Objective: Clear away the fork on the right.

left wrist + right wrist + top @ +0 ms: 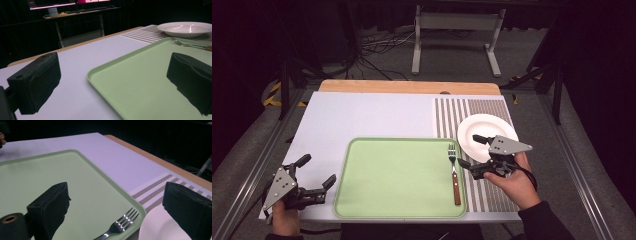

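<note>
Fork [454,172] lies on green tray [362,200], right claw [475,152] open beside it

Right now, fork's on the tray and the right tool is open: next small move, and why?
Probably shift the right tool onto the round white plate. The wooden-handled metal fork already lies on the pale green plastic tray, the plate sits on the striped mat, and the jaws gape empty.

This looks like a recording lab, not a home. Far beyond the left gripper [110,85] stands a desk with a lit monitor [52,3]. Past both grippers, cables [377,50] lie on grey carpet beside a metal frame stand [457,37], with black curtains around.
</note>
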